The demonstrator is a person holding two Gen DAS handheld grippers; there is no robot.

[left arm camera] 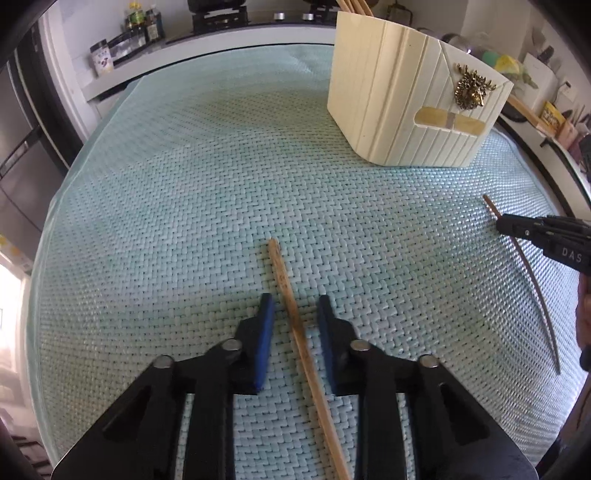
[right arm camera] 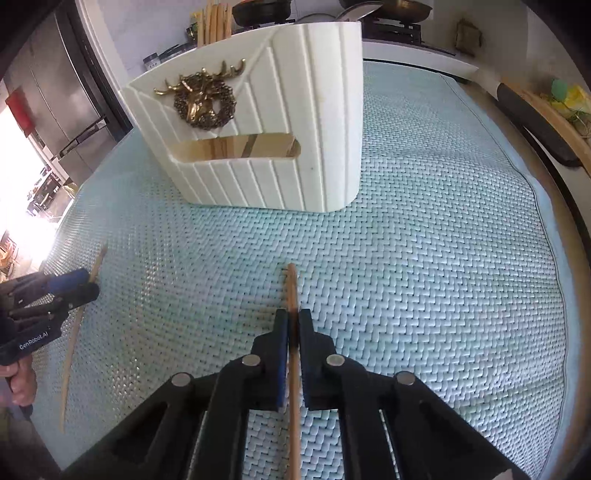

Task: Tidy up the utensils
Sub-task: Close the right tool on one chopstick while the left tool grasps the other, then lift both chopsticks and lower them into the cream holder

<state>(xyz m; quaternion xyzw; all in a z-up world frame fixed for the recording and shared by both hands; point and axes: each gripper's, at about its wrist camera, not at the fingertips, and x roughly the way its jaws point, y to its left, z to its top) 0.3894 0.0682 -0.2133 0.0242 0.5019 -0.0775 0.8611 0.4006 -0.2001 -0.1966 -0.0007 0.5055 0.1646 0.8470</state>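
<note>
Two wooden chopsticks lie on a pale green woven mat (left arm camera: 166,206). My left gripper (left arm camera: 295,306) is open, its blue pads on either side of one chopstick (left arm camera: 284,284) without touching it. My right gripper (right arm camera: 293,319) is shut on the other chopstick (right arm camera: 291,288), which runs back between the fingers. A cream ribbed utensil holder (left arm camera: 402,103) with a gold deer emblem stands at the back, with several chopsticks in it; it also shows in the right wrist view (right arm camera: 280,122). Each gripper shows in the other's view: the right one (left arm camera: 498,225) and the left one (right arm camera: 88,284).
The mat (right arm camera: 443,258) covers a round table. Behind it run a white counter with bottles (left arm camera: 140,22), a stove with pans (right arm camera: 399,11) and a steel fridge (right arm camera: 55,96). Wooden boards (right arm camera: 546,114) sit past the right edge.
</note>
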